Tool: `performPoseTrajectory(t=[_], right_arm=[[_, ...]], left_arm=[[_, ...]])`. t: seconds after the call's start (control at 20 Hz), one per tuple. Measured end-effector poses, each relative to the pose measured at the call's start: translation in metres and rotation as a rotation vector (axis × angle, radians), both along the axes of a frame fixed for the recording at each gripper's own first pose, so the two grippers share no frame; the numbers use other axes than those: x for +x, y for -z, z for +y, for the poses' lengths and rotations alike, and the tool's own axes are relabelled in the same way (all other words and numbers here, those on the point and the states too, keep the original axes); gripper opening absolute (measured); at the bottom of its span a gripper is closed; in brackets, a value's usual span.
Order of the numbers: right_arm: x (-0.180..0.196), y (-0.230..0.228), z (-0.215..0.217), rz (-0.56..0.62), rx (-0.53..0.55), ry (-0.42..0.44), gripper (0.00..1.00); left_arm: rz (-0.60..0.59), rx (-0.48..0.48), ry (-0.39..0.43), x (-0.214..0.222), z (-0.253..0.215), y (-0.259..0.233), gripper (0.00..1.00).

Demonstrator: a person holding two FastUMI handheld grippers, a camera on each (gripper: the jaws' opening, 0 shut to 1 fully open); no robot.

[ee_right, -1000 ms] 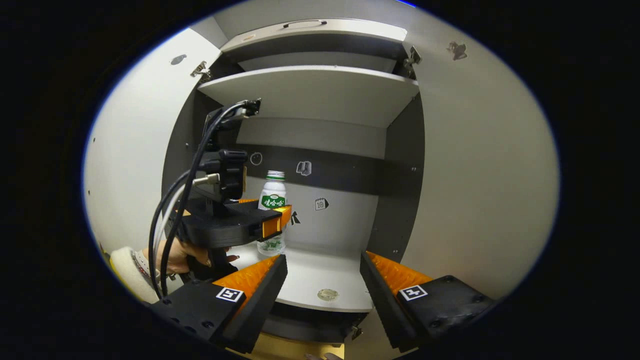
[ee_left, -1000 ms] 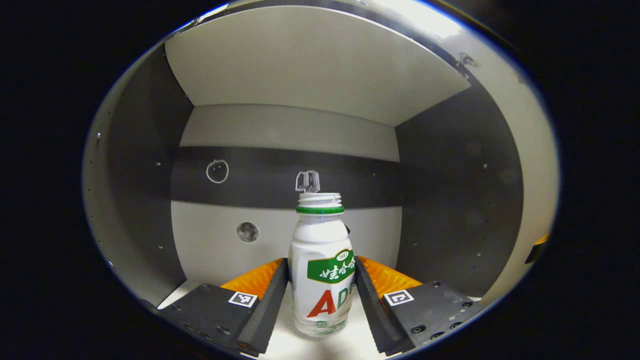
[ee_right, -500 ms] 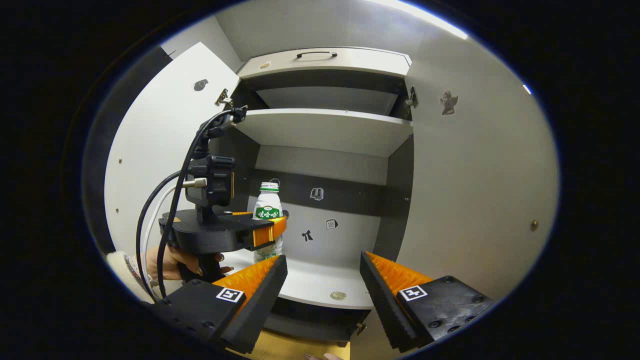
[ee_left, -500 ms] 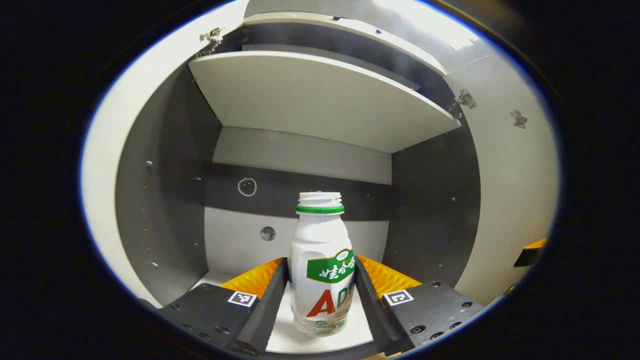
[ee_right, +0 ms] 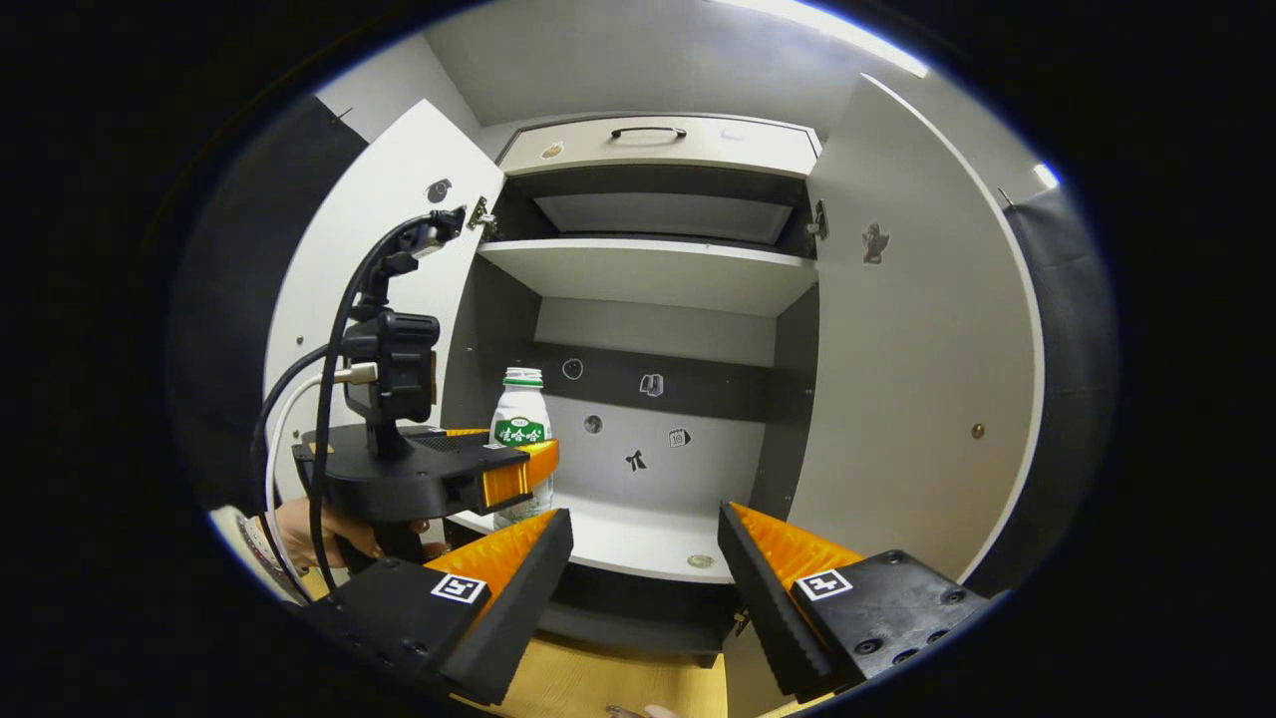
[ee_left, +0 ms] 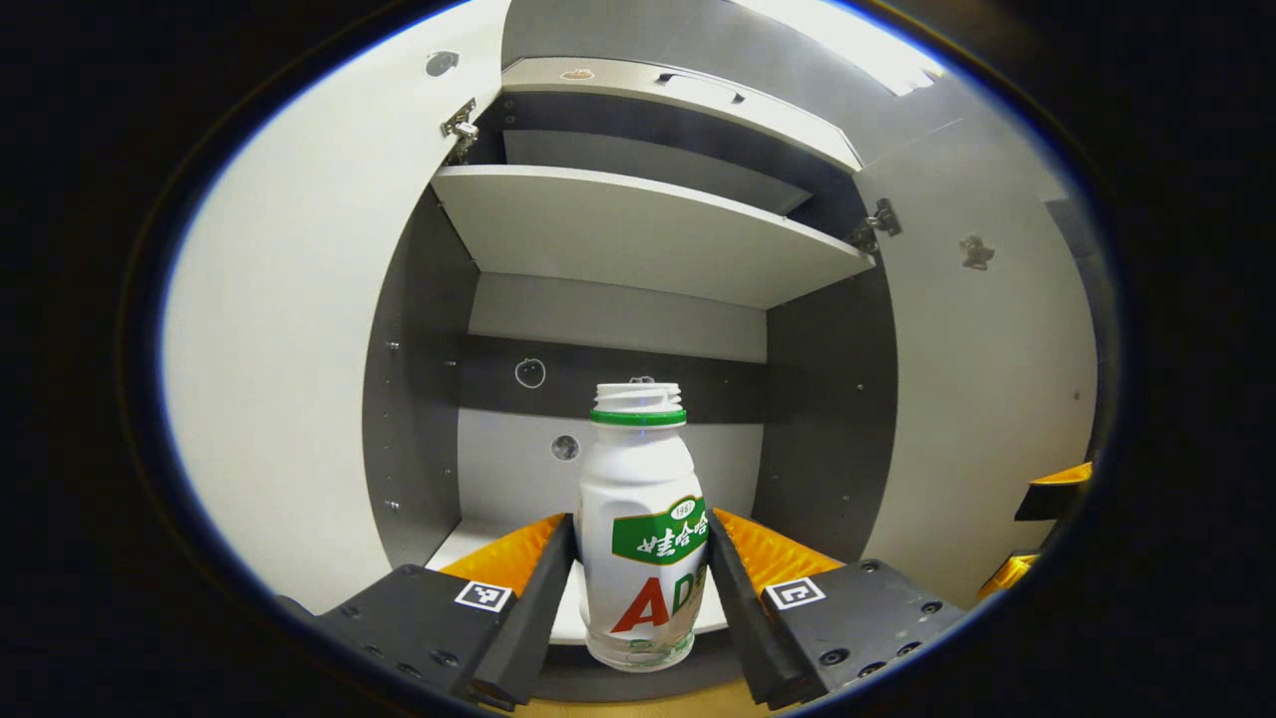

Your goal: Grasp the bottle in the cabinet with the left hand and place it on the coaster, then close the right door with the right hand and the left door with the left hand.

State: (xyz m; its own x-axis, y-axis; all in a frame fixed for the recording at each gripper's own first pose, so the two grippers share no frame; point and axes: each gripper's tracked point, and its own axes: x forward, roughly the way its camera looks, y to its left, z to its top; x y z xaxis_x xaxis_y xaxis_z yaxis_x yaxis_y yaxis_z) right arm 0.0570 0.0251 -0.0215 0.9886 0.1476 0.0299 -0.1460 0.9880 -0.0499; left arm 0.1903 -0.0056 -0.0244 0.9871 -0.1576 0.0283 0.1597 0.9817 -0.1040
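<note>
Left tongs clamping the bottle have backed out of the cabinet — right tongs stay wide.

There was one bottle, one cabinet with two open doors, left door and right door, and two claws: left claw, right claw.

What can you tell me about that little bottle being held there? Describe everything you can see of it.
The bottle is small, white, plastic-looking, with rounded shoulders, a green neck ring, a threaded mouth without a cap, and a green and red label. Its base looks clear. It stands upright, gripped at mid-body on both sides by the left gripper, whose jaws press its flanks. In the right gripper view it is at the front edge of the cabinet's lower shelf; whether it touches the shelf is unclear.
</note>
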Motion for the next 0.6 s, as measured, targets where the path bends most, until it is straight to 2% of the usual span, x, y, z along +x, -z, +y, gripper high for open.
performPoseTrajectory(t=[0.2, 0.6], right_arm=[[-0.03, 0.006, 0.014, 0.042, 0.029, 0.01, 0.96], [-0.085, 0.019, 0.014, 0.063, -0.03, 0.113, 0.95]], left_arm=[[0.035, 0.001, 0.028, -0.04, 0.005, 0.015, 0.78], [0.054, -0.016, 0.154, -0.114, -0.008, 0.031, 0.77]])
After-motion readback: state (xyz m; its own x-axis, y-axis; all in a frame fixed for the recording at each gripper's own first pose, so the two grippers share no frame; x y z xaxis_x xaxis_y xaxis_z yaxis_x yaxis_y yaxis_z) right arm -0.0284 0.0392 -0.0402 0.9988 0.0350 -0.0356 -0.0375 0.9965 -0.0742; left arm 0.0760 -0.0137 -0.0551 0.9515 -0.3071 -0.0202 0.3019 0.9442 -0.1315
